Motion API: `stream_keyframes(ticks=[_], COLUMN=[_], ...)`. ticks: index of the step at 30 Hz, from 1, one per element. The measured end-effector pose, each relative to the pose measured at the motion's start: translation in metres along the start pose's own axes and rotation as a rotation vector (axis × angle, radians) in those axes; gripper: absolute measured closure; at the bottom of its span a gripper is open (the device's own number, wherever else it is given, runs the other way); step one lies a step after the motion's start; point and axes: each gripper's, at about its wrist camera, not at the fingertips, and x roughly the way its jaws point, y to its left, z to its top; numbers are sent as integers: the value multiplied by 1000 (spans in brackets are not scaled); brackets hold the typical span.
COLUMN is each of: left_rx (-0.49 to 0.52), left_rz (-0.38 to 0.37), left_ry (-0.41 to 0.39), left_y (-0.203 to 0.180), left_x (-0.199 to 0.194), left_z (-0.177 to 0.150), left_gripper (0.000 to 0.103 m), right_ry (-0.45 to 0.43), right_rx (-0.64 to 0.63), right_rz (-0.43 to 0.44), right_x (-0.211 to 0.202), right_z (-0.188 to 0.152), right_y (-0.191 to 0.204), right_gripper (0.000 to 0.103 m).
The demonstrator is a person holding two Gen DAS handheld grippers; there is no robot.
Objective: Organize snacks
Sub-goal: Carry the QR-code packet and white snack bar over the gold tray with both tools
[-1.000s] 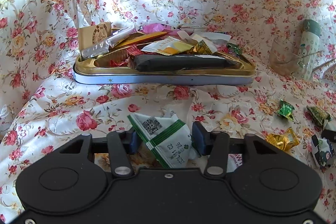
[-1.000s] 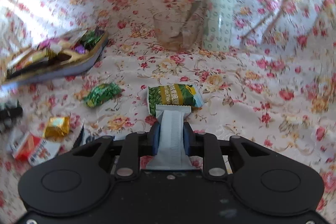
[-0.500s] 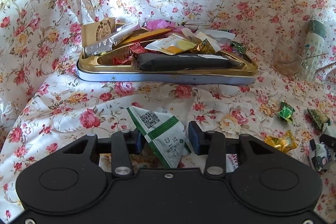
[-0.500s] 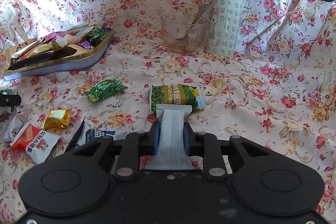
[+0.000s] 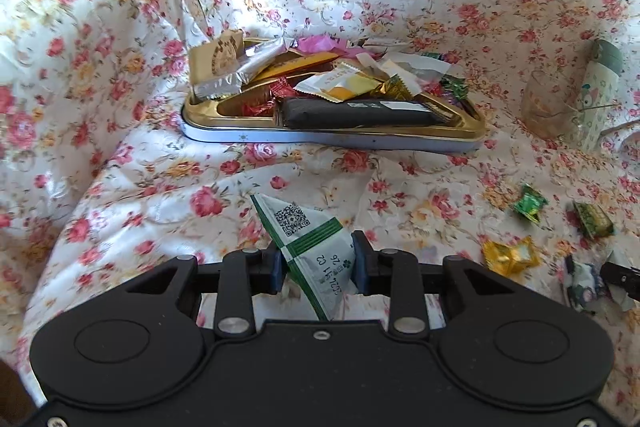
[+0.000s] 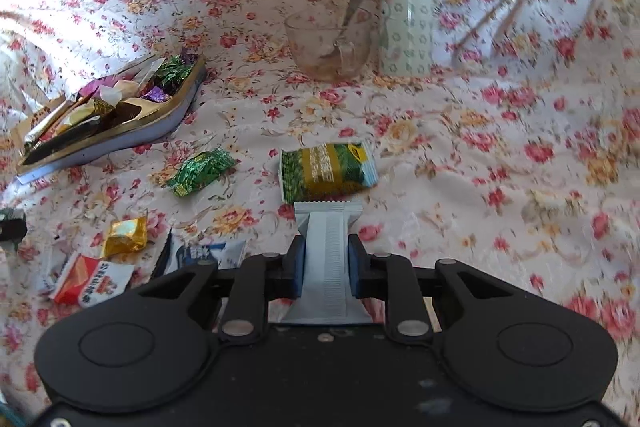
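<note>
My left gripper [image 5: 316, 263] is shut on a white and green snack packet [image 5: 310, 243] with a QR code, held above the floral cloth in front of the gold tray [image 5: 332, 137]. The tray is piled with several wrapped snacks, a long black bar [image 5: 360, 111] at its front. My right gripper [image 6: 325, 261] is shut on a pale grey-blue snack packet [image 6: 327, 247]. The tray also shows at the left of the right wrist view [image 6: 120, 131]. A green and yellow packet [image 6: 328, 171] lies just beyond the right gripper.
Loose snacks lie on the cloth: a green candy [image 6: 200, 171], a gold candy [image 6: 125, 235], a red and white packet [image 6: 90, 279]. A glass cup with a spoon [image 6: 332, 47] and a mint bottle [image 6: 406, 7] stand at the back. Chopsticks [image 6: 500, 7] lie right.
The left gripper has risen and drawn back a little from the tray, with its jaws closing tighter on the packet. The right wrist view has shifted slightly; its packet stays gripped.
</note>
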Motion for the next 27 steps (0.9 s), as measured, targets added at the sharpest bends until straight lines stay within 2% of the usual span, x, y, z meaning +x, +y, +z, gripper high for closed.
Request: stream_keyframes(ticks=[5,10,19,23,27], left_rx=[-3,-5,1,31,13], left_rz=[-16,-62,-170,-168,-185], left_ry=[26,72,167,186,227], left_y=[-7,-16,-34,-45,-49], left_x=[-33,-67,-123,-147,-163], left_z=[-7,-24,-69,-94,-115], left_gripper=[62,62,62,62,62], right_ry=[24,-1,-64,-69,-72], right_rx=[116,184,186,200,218], right_rz=[27,61,141,189,218], right_x=[-23,-61,-154,-197,-231], right_z=[-8,-20,-63,-90,-115], right_y=[-14,-21,-12,-3,4], right_gripper=[80,80,80,80,80])
